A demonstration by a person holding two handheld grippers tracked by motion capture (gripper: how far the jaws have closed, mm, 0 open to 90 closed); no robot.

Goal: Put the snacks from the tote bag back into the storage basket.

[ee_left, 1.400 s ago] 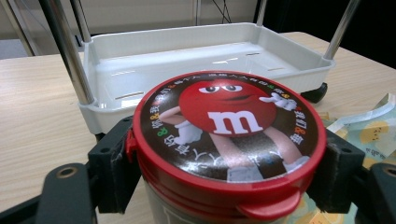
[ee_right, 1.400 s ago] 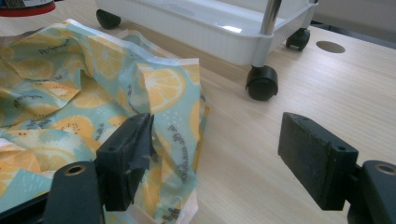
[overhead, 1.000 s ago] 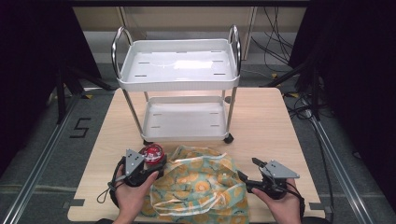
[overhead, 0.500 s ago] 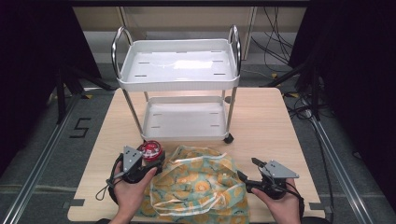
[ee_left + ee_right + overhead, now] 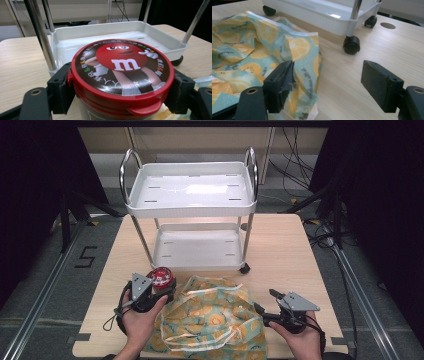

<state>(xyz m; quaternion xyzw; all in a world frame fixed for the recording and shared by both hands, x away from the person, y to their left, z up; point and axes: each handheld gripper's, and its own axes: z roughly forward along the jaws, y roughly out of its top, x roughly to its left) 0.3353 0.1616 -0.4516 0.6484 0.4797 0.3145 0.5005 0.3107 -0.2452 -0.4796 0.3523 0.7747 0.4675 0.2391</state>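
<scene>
Black jaws of my left hand-held gripper [image 5: 159,292] pinch a red-lidded candy jar [image 5: 160,279] on both sides just under the lid, at about 8 o'clock on the tabletop [image 5: 290,255]. I judge it rigid and smooth, best held below the rim. My right hand-held gripper [image 5: 263,303] is spread wide at 5 o'clock, beside a soft, crinkly citrus-print bag [image 5: 210,320]. At 12 o'clock stands a white cart [image 5: 190,195].

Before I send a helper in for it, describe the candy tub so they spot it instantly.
In front of the white two-shelf cart, at the table's near left, the left gripper clamps a small tub. Unlike the flat orange-print bag beside it, it is round, with a red cartoon-candy lid.
</scene>
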